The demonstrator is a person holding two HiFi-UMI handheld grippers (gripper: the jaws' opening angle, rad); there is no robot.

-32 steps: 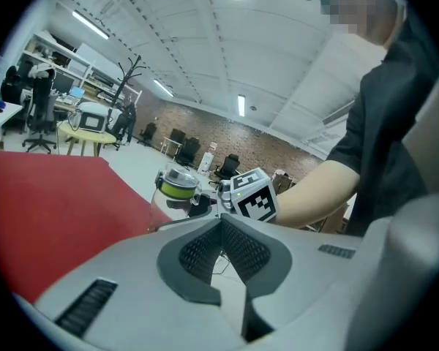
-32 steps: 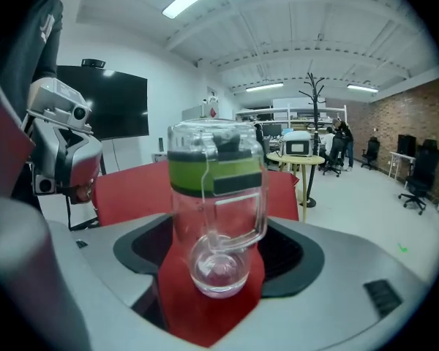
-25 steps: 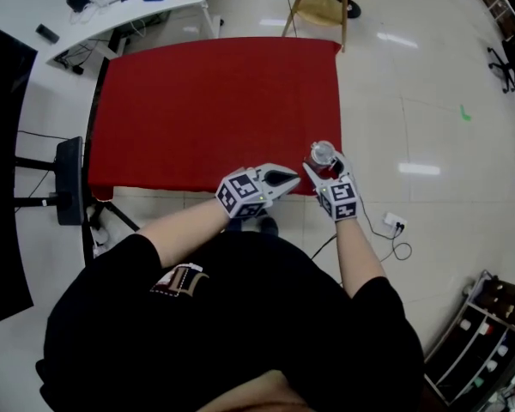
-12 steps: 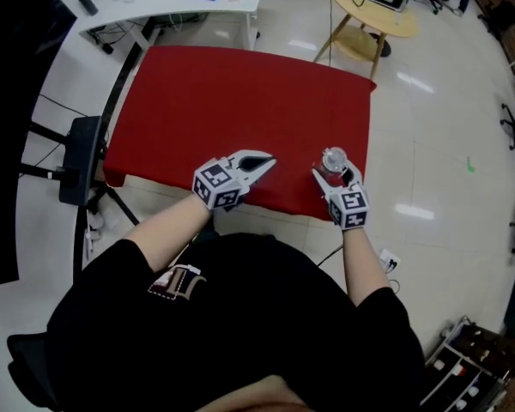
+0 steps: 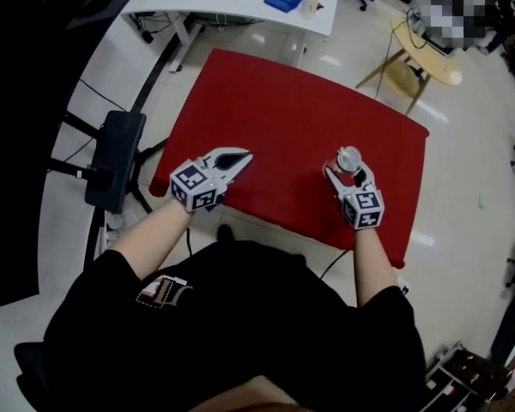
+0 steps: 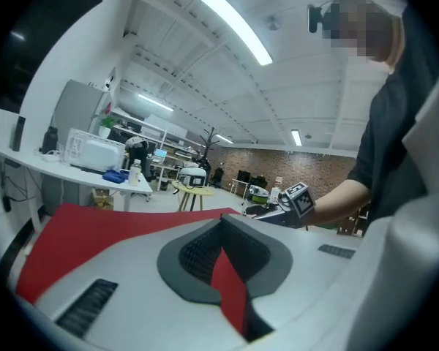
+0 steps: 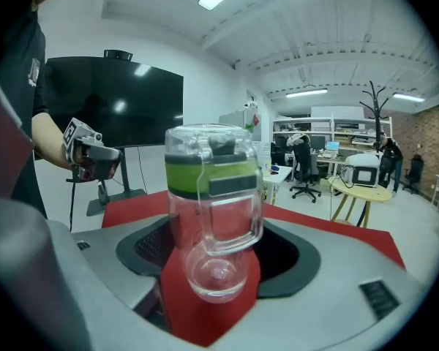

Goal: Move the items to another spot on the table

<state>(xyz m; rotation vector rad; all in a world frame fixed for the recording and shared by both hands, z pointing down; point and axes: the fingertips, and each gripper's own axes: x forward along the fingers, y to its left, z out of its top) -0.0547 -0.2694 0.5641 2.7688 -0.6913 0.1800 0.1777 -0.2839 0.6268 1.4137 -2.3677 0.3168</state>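
The clear bottle point(image 7: 212, 210) with a green band under its lid stands upright between the jaws of the right claw point(image 5: 347, 166). The dark pads sit against its sides, so the claw is pinching it across its width. Its round base shows from below in the right gripper view, which suggests it is raised a little off the red table point(image 5: 283, 118), though I cannot be sure of the gap. It hangs over the near right part of the table, close to the front edge. The left claw point(image 5: 239, 155) is well apart on the near left, tips pressed together and holding nothing. No other item shows on the table. The step in hand looks like the carry. The next move calls for keeping the bottle level, taking it to a bare spot elsewhere on the table, setting its base flat, then spreading the jaws.
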